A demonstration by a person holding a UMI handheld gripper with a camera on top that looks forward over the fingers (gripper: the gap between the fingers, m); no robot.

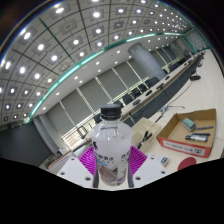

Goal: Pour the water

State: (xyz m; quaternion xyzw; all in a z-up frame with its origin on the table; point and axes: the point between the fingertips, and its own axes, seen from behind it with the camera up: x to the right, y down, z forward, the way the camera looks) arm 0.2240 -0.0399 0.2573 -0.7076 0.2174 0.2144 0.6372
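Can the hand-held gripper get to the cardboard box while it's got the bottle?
Probably not to grab it: the hand-held gripper looks shut on the water bottle, so its fingers are full. The cardboard box sits beyond, off to one side.

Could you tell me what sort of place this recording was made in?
Probably a large conference or meeting room: rows of recessed ceiling lights, long desks with chairs, and a white table. The gripper holds a water bottle between its pads.
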